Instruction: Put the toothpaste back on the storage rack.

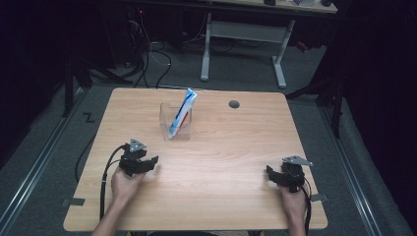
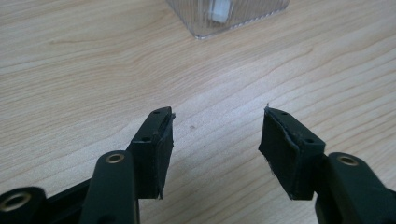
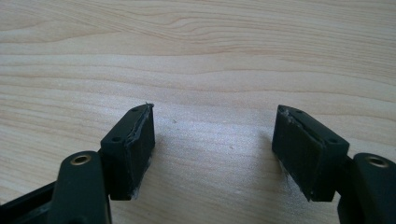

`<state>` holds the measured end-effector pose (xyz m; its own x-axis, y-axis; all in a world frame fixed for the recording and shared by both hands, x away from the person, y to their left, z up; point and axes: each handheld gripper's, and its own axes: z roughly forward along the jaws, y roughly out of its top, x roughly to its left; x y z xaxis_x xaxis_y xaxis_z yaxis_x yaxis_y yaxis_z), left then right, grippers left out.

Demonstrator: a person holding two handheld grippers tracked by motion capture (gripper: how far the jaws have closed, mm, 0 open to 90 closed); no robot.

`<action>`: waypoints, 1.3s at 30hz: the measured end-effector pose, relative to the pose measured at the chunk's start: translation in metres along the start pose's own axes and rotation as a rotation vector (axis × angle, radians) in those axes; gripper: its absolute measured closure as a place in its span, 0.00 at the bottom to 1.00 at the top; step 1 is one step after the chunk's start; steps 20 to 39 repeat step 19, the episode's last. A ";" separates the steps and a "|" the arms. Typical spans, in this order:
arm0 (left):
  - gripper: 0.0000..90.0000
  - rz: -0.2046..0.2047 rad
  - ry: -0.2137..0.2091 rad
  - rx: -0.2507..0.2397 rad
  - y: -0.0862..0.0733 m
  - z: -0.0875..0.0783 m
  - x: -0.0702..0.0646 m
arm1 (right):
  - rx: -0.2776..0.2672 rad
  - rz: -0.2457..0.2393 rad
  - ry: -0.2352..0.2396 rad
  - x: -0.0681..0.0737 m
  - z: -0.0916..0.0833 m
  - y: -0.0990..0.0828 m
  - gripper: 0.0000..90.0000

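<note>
A clear, square-sided plastic holder (image 1: 175,123) stands on my light wooden table (image 1: 221,162) a little toward eleven o'clock of its middle; inside it a white toothpaste tube with blue and red print (image 1: 182,114) stands on end, leaning toward one o'clock, its top rising well above the rim; in the left gripper view the holder's ribbed clear base (image 2: 229,16) sits at twelve o'clock with something white inside. My left tongs (image 1: 147,162) rest near the table at eight o'clock, well short of the holder, standing wide with only bare wood between the pads (image 2: 154,154); my right tongs (image 1: 271,173) sit at four o'clock, far from the holder, likewise spread wide over bare wood, gripping nothing.
</note>
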<state>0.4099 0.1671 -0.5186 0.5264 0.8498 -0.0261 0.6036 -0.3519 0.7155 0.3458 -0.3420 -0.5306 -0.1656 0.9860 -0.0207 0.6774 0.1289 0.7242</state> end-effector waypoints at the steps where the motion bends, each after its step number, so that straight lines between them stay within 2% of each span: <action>1: 0.49 0.009 0.009 0.010 -0.001 0.003 -0.001 | 0.000 0.000 0.000 0.000 0.000 0.000 0.33; 3: 0.46 0.009 0.009 0.021 -0.006 0.008 -0.001 | 0.000 0.000 0.000 0.000 0.000 0.000 0.33; 4: 0.46 0.010 0.010 -0.022 -0.011 0.009 -0.001 | 0.000 0.000 0.000 0.000 0.000 0.000 0.33; 8: 0.46 0.007 0.015 -0.053 -0.016 0.009 -0.002 | 0.000 0.000 0.000 0.000 0.000 0.000 0.33; 39: 0.43 0.002 0.020 -0.052 -0.016 0.009 -0.002 | 0.000 0.000 0.000 0.000 0.000 0.000 0.33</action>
